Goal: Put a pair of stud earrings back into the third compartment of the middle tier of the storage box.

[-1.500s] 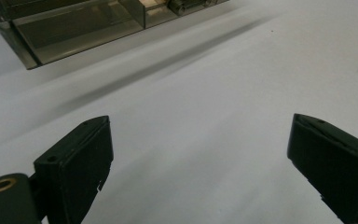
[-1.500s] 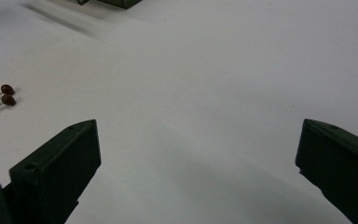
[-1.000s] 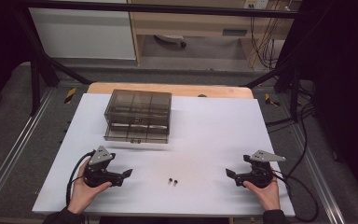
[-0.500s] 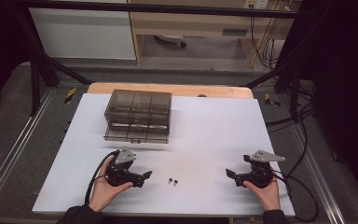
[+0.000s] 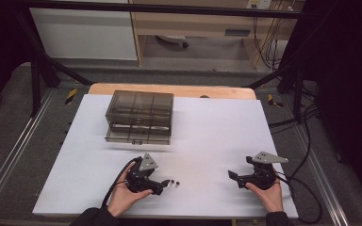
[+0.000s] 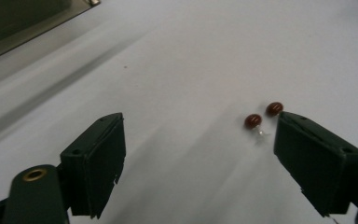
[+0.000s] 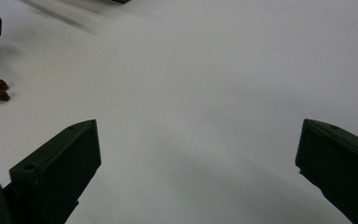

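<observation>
Lying on the smooth matte white table top (image 5: pixel 207 136), two small glossy dark-red oval beads (image 6: pixel 263 115), each with a thin, clear, wire-like stem, sit side by side near the front edge, just beside the left gripper (image 5: pixel 162 186). In the left gripper view they rest close to the inner face of the right-hand blocky black jaw, on the bare surface and untouched by either pad. That gripper's jaws stand wide apart with nothing pressed between them, and they have just been closing a little. Its body is angular black plastic with a flat grey three-cornered plate on top and a black cable looping back past the person's left hand (image 5: pixel 122 197). The right gripper (image 5: pixel 233 176), of the same build, rests well apart on the table's right side in the right hand (image 5: pixel 268 193); its squared jaws gape open over plain white surface. Farther back stands a smoky translucent plastic drawer box (image 5: pixel 140 116), rectangular, with gridded compartments, ahead of a pale wooden board edge (image 5: pixel 169 89).
</observation>
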`<state>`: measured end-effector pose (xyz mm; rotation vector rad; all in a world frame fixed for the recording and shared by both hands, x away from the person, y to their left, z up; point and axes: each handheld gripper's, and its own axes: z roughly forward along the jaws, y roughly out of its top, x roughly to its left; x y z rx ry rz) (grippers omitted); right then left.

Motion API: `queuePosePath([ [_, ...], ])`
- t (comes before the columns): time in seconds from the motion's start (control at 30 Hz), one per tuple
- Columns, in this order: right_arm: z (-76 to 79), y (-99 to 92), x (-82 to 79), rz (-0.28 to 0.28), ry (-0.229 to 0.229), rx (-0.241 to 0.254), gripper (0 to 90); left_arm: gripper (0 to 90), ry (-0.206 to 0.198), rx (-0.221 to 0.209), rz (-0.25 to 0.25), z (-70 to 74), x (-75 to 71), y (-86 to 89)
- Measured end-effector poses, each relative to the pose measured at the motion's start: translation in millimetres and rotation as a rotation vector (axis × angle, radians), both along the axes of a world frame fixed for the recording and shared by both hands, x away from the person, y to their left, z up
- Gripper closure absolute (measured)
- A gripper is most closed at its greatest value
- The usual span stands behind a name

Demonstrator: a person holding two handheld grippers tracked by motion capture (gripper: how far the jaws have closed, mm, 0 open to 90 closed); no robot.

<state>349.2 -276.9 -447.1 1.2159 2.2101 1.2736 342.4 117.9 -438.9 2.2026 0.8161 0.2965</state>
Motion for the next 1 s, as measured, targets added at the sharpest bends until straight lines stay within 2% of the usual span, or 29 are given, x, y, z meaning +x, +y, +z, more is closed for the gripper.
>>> queuePosePath([
  [0.3, -0.3, 0.2, 0.1, 0.002, 0.0, -0.001, 0.6, 36.0, 0.023, 0.004, -0.013, -5.6, -3.6, -18.0],
  [0.67, 0.2, -0.1, 0.2, 0.001, 0.001, 0.0, 0.7, 62.7, 0.052, -0.004, -0.019, -10.0, -7.0, -23.0],
  [1.0, 0.4, -0.6, 0.2, 0.003, -0.001, -0.001, 0.7, 77.7, 0.039, 0.014, -0.022, -10.6, -10.5, -24.7],
])
